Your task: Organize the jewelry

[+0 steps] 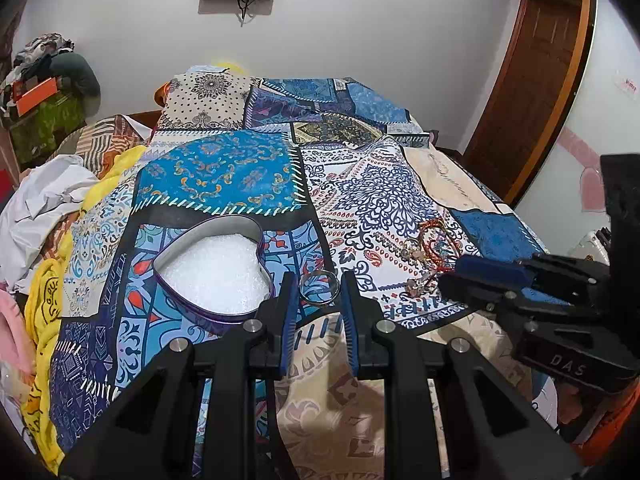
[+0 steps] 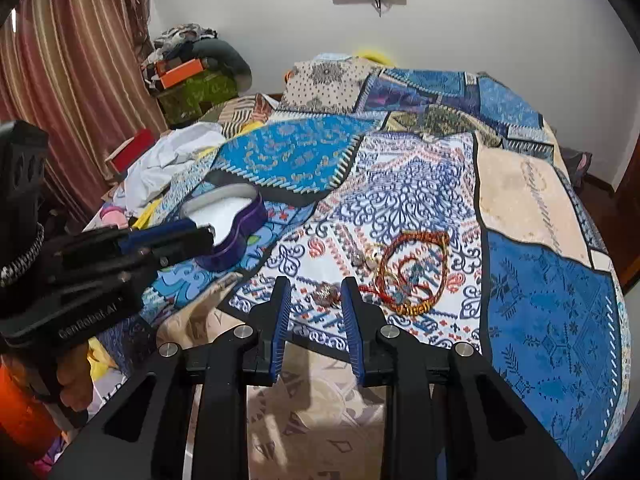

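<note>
Silver ring between the left tool's fingers, heart tin just beside

Your left tool (image 1: 317,294) stands released around the silver ring (image 1: 319,286) on the bed; the heart-shaped tin (image 1: 212,276) lies just to its left. Your right tool (image 2: 314,296), also released, frames a small charm (image 2: 325,295), bracelets (image 2: 412,276) right of it. Next, I judge: close on the ring, carry it to the tin. Readable: "DAS", "GenRobot.AI".
</note>
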